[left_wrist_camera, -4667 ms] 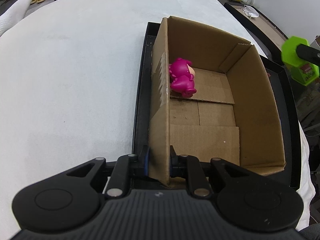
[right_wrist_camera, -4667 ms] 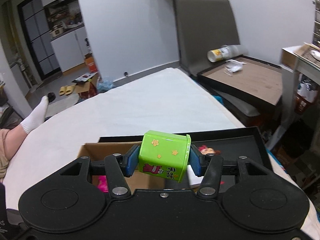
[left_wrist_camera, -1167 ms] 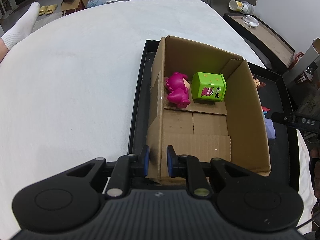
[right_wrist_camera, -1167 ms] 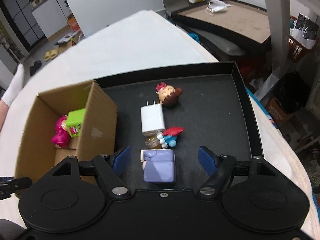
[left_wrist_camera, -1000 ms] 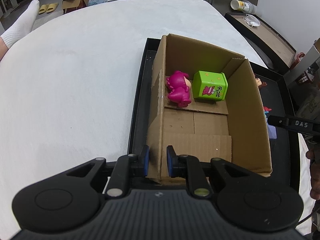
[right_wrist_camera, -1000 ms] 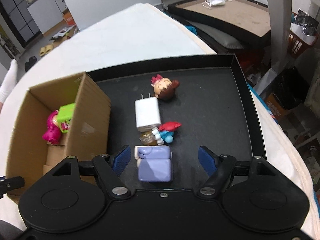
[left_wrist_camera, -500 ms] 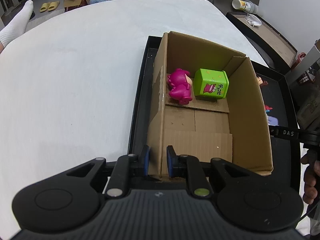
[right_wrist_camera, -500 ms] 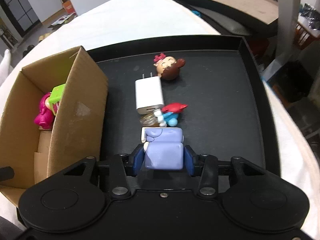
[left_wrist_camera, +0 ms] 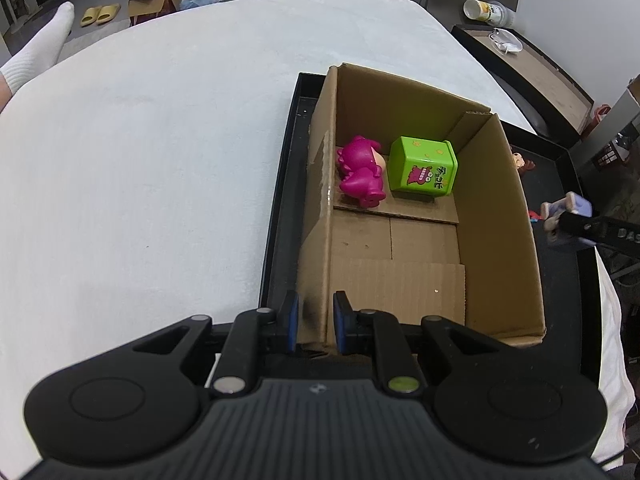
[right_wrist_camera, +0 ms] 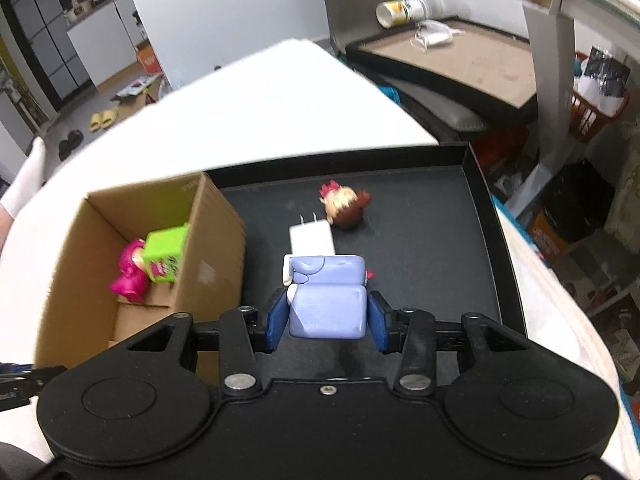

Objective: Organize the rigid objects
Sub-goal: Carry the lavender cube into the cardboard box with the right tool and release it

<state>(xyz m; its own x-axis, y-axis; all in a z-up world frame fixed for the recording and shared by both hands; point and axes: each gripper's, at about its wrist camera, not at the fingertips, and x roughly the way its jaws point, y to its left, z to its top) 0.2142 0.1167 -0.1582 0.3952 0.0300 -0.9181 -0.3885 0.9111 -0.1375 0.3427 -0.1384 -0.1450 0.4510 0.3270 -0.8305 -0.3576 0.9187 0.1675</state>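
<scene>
Right claw [right_wrist_camera: 327, 318] clamped on lilac figure [right_wrist_camera: 326, 304], above black tray [right_wrist_camera: 440, 248].

A broad white bed [left_wrist_camera: 160, 152] carried the lot, its cover smooth and pale. Directly on it, towards one side, sat a shallow black tray [right_wrist_camera: 476, 216], edges raised. On the tray floor stood a cardboard box [left_wrist_camera: 500, 216] at the one end, and beside it lay a white charger [right_wrist_camera: 311, 239] and a small doll head [right_wrist_camera: 344, 202], close together, apparently not quite touching.
</scene>
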